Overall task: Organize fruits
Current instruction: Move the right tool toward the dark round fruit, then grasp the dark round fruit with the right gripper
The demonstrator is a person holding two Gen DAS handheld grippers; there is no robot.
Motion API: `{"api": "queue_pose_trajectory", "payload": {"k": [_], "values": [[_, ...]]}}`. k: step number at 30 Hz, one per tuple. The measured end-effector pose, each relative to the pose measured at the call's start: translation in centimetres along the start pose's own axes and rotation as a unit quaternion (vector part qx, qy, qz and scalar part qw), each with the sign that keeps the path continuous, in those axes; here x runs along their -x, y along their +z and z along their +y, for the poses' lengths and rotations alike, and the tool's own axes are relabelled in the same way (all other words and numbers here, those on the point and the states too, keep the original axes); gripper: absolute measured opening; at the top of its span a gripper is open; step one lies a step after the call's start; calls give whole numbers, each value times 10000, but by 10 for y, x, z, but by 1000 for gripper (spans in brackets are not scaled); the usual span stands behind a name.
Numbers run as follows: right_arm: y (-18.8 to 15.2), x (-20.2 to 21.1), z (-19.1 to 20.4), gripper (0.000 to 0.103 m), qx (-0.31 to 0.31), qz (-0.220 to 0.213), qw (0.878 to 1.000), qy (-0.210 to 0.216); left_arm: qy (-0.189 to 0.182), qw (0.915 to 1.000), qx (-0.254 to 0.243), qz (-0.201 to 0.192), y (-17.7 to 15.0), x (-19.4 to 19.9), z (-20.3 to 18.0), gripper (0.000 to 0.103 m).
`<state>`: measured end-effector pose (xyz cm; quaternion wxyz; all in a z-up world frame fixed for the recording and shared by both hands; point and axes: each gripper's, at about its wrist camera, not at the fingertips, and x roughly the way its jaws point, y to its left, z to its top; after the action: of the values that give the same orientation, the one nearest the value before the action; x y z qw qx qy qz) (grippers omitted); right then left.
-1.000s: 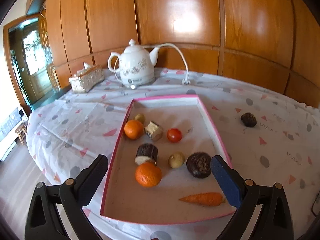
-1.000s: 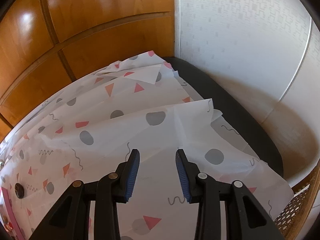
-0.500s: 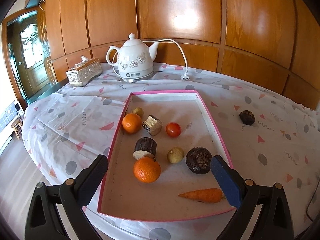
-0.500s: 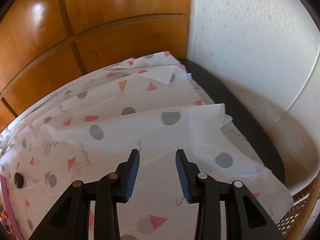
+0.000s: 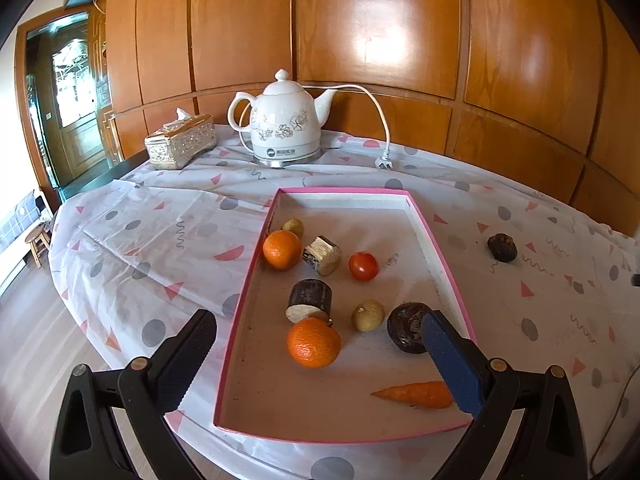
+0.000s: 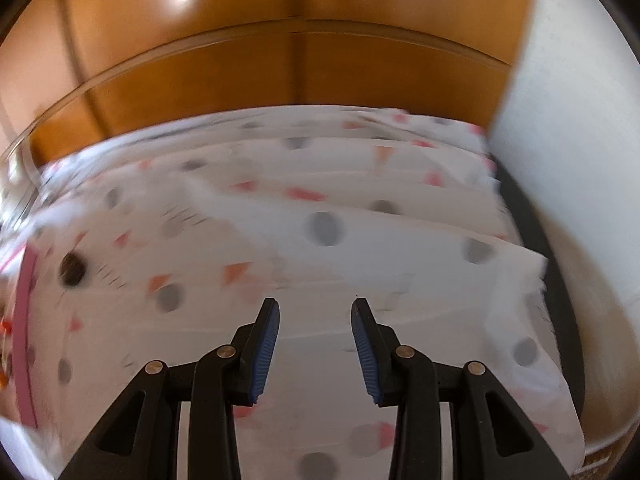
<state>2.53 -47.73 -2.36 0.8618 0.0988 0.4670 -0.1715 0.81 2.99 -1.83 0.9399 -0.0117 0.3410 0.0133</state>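
Observation:
A pink-rimmed tray (image 5: 448,276) holds two oranges (image 5: 282,249) (image 5: 313,342), a tomato (image 5: 363,266), two small yellowish fruits (image 5: 368,315), two cut dark-skinned chunks (image 5: 310,300), a dark round fruit (image 5: 406,332) and a carrot (image 5: 416,394). Another dark fruit (image 5: 502,247) lies alone on the cloth right of the tray; in the blurred right wrist view this dark fruit (image 6: 73,269) shows far left, beside the tray's edge (image 6: 25,320). My left gripper (image 5: 320,360) hovers wide open over the tray's near end. Over bare cloth, my right gripper (image 6: 315,305) has its jaws narrowly apart with nothing between them.
A white kettle (image 5: 282,126) with its cord and plug, and a tissue box (image 5: 180,140), stand at the back by the wood-panelled wall. The patterned tablecloth (image 6: 360,240) ends at a dark table edge (image 6: 560,280) by the white wall on the right.
The right wrist view has swung left and rolled, now blurred; the lone dark fruit and tray edge stand larger at its left. The left gripper stays over the tray, still open.

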Motion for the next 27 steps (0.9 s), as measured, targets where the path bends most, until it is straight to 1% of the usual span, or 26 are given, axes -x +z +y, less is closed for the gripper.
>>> {"api": "queue_pose_trajectory", "payload": {"k": [5, 7, 8, 10, 17, 21, 23, 25, 27], "values": [[6, -1, 66, 38, 667, 60, 9965, 502, 12, 9999, 111, 9, 0, 1, 8, 103], [9, -4, 98, 38, 910, 97, 9930, 740, 32, 9999, 144, -4, 0, 1, 11, 103], [10, -6, 107, 38, 981, 109, 9919, 800, 43, 9999, 164, -13, 0, 2, 13, 103], [11, -10, 137, 38, 1204, 155, 9877, 988, 74, 9998, 195, -42, 0, 3, 16, 103], [17, -21, 197, 38, 1490, 217, 9793, 1350, 141, 9995, 270, -102, 2, 8, 23, 103], [24, -37, 227, 38, 1591, 330, 9753, 1496, 154, 9992, 343, -118, 4, 9, 28, 103], [27, -44, 239, 43, 1643, 388, 9736, 1534, 159, 9991, 371, -127, 5, 10, 29, 103], [29, -52, 250, 51, 1682, 456, 9719, 1582, 176, 9991, 363, -123, 5, 10, 30, 103], [31, -60, 260, 52, 1728, 532, 9707, 1585, 204, 9991, 353, -102, 5, 8, 31, 103]]}}
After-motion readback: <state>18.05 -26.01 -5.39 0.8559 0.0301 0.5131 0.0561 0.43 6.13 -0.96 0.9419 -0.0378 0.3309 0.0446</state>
